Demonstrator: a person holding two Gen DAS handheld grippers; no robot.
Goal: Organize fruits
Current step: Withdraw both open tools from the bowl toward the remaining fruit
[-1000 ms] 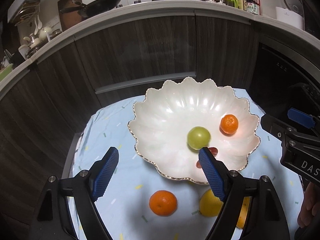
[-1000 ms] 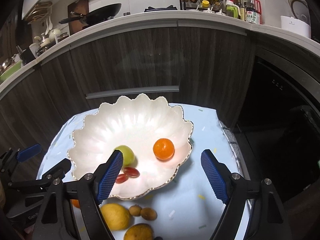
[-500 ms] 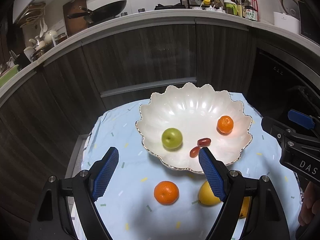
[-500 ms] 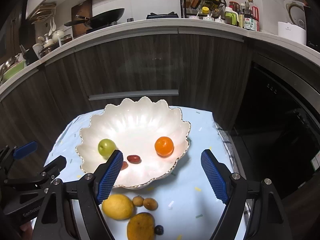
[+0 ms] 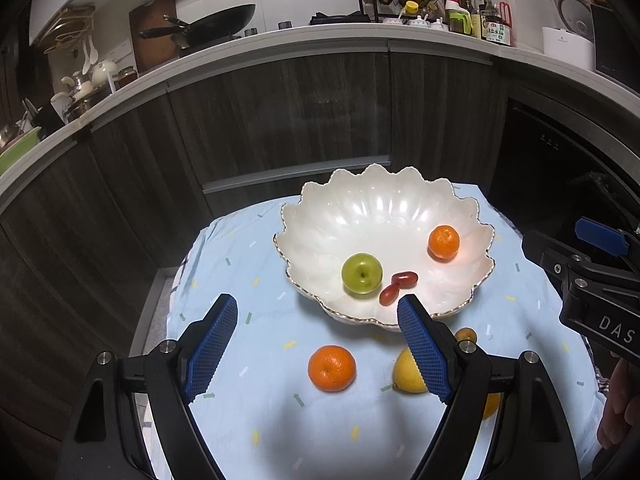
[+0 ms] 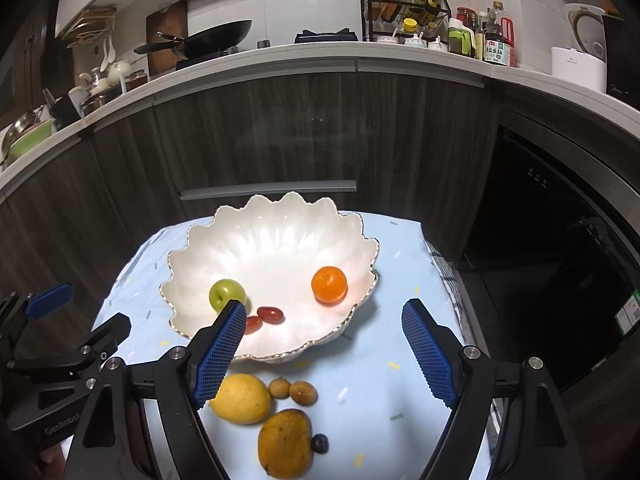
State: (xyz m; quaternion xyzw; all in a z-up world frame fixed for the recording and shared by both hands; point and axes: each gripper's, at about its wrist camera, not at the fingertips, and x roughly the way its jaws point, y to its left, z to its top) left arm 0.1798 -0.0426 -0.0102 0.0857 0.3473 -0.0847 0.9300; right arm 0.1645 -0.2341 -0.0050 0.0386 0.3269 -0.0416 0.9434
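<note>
Left gripper point(image 5: 318, 344) pulled back, jaws wide, empty, mandarin point(image 5: 331, 368) on cloth just below it

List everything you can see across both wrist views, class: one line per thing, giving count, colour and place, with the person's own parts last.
bowl: one, white scalloped, on the cloth
green apple: one, in the bowl
bowl tangerine: one, orange, right side of the bowl
red grape tomatoes: two, touching, beside the apple
loose tangerine: one, orange, on the cloth in front of the bowl
lemon: one, yellow, on the cloth
longans: two, brown, beside the lemon
dull orange fruit: one, nearest the camera
blueberry: one, beside it
tablecloth: one, pale blue
wok: one, black, on the counter
left tongs: open, empty
right tongs: open, empty
</note>
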